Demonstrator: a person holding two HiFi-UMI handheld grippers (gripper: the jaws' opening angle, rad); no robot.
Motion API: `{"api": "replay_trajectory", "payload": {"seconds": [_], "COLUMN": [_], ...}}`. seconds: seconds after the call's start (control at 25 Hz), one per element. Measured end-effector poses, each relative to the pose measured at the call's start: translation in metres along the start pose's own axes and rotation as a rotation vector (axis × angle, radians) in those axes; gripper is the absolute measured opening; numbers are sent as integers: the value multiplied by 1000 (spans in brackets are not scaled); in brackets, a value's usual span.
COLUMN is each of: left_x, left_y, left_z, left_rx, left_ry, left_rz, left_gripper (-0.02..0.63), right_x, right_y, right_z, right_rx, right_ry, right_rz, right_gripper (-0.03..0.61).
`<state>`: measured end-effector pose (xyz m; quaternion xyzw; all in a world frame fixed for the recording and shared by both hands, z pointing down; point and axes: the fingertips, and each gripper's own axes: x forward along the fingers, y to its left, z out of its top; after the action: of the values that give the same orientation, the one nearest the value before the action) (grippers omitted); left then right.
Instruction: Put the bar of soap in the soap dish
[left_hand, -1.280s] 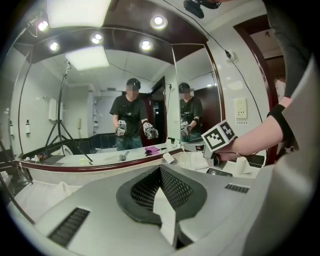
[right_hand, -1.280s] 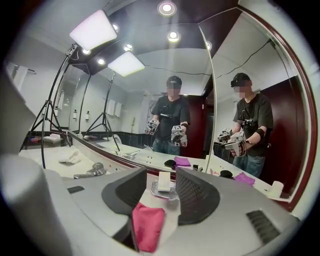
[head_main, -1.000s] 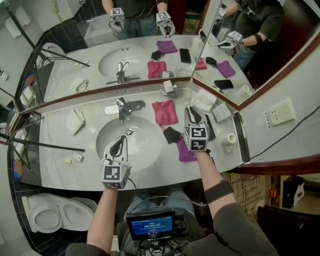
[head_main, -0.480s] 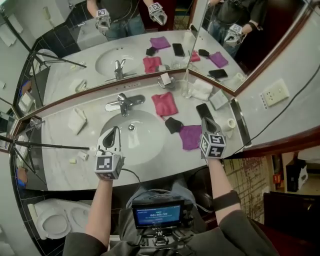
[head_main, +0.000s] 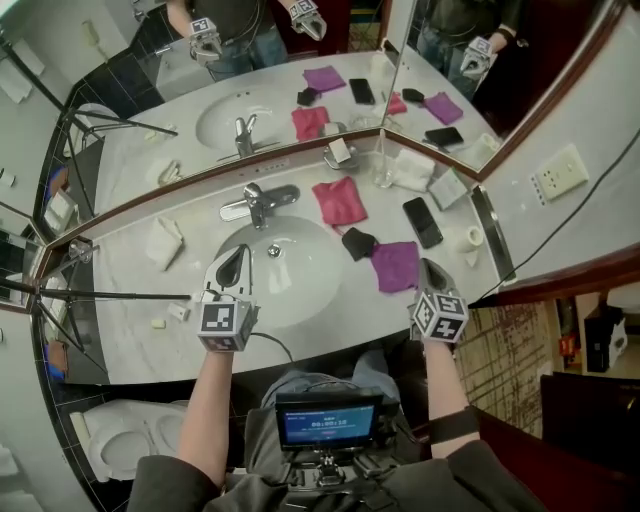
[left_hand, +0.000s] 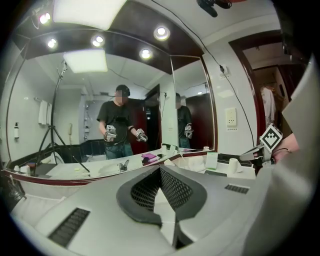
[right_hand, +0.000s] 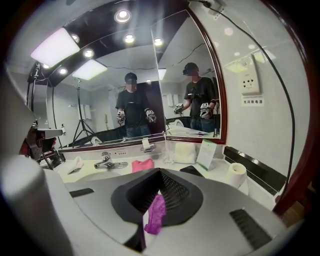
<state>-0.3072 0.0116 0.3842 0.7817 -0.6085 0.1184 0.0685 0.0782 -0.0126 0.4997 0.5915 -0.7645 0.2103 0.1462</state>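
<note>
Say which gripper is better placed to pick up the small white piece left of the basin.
Left, probably: the left gripper is near the small white piece; the right gripper is beyond the basin. Both are shut.

White bar of soap (head_main: 340, 148) sits in soap dish (head_main: 327, 160) by mirror (head_main: 300, 70).

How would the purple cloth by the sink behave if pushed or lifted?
The purple cloth lies flat and thin on the counter, so it is probably floppy and would bunch rather than slide whole. Lifted by a corner, it would likely drape and feel light.
</note>
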Motion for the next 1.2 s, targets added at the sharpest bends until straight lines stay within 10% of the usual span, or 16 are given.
{"api": "replay_trajectory", "payload": {"seconds": [1.2], "left_x": [60], "left_y": [-55], "left_z": [-6], "left_rx": [-74], "left_ry": [98], "left_rz": [-87], "left_gripper": [2], "right_x": [-12], "right_y": [-21], "right_z": [-27], "right_rx": [50], "right_ry": [18], "right_rz": [0], "right_gripper": [18]}}
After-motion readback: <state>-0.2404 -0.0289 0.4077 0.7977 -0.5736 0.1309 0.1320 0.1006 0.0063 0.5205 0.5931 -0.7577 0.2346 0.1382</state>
